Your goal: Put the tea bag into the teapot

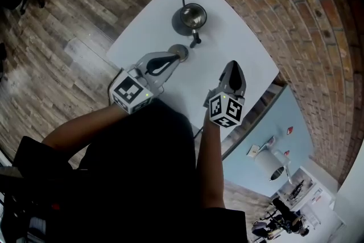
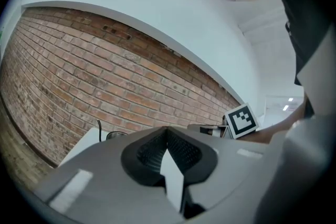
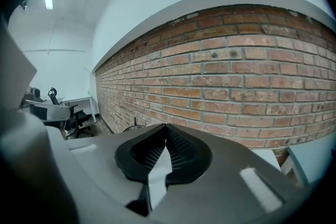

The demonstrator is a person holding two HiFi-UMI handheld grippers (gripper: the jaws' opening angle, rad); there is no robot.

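A dark metal teapot (image 1: 192, 16) stands open-topped at the far end of the white table (image 1: 239, 37), its spout towards me and a thin dark wire rising behind it. A round lid (image 1: 179, 52) lies on the table just in front of it. My left gripper (image 1: 174, 57) is shut, its tips right beside the lid; nothing shows between its jaws in the left gripper view (image 2: 167, 129). My right gripper (image 1: 235, 64) hovers to the right, shut and empty (image 3: 167, 127). The teapot peeks over each gripper's body (image 2: 118, 135) (image 3: 132, 127). No tea bag shows in any view.
The table is small, with its edges close on every side. Wooden floor (image 1: 62, 37) lies to the left and a brick wall (image 1: 296, 14) to the right. Beyond the table's near right edge is a pale blue surface (image 1: 284, 111).
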